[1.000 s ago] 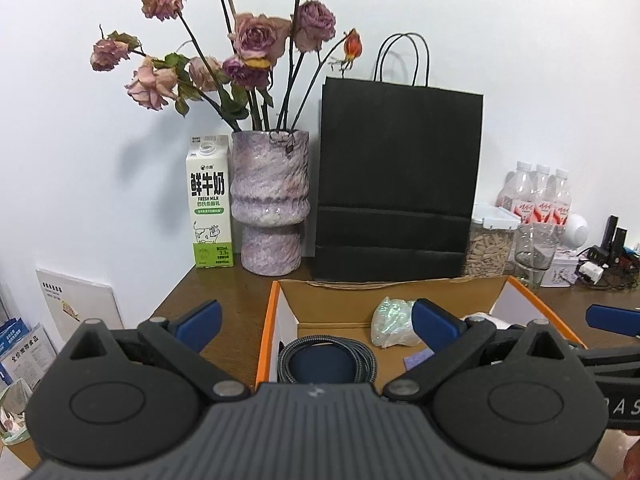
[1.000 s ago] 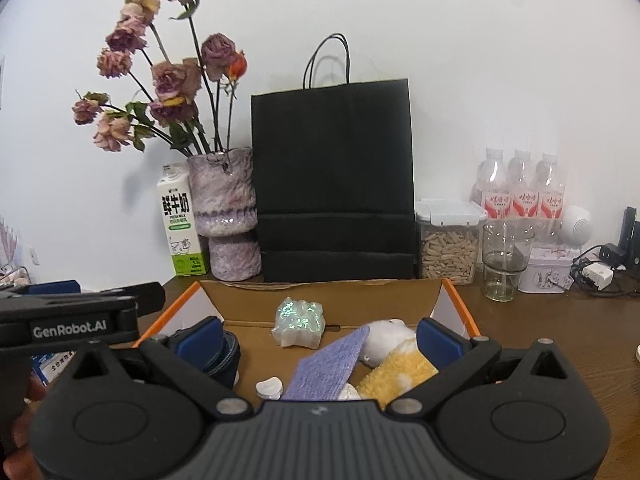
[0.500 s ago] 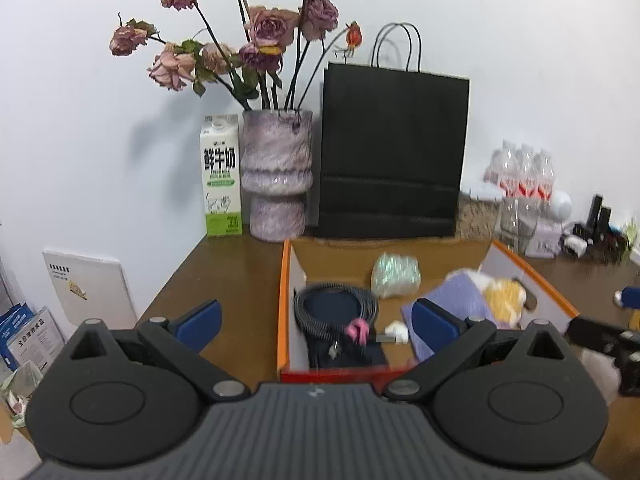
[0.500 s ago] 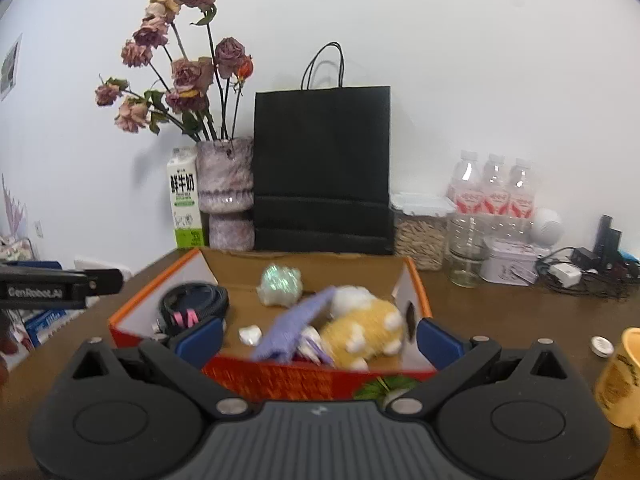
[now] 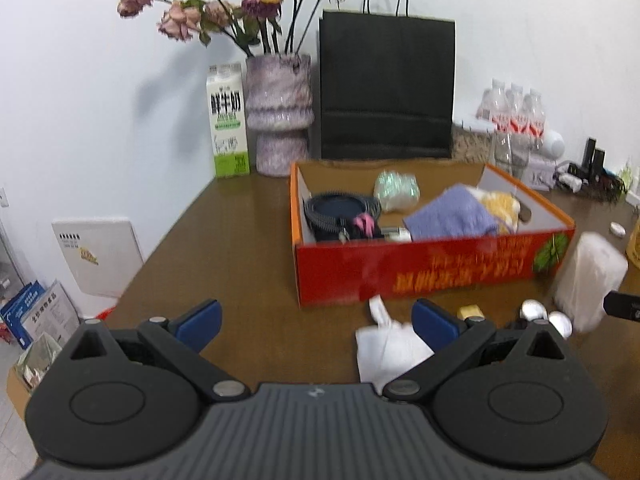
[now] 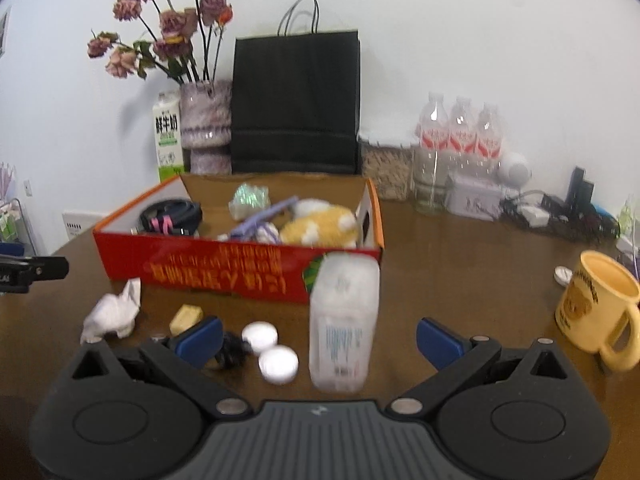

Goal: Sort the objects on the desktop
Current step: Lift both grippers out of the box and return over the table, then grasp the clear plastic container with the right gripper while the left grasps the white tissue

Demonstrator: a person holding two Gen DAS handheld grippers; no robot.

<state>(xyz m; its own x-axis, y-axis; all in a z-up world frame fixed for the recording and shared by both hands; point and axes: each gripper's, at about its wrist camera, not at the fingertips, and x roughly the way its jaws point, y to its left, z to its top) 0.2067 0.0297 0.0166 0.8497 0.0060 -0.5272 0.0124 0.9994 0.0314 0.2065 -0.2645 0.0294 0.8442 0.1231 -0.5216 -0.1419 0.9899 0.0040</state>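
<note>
Both grippers, left (image 5: 316, 326) and right (image 6: 318, 338), are hovering wide open and empty, the right framing the light, squashy tissue pack (image 6: 344, 320) at lower centre, probably best pinched mid-body.

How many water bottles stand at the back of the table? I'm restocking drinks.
3: the water bottles stand side by side against the wall, behind the glass, right of the black bag. Others may hide behind them.

Black ribbed grippers, blue-padded fingers (image 5: 199, 319)
</note>
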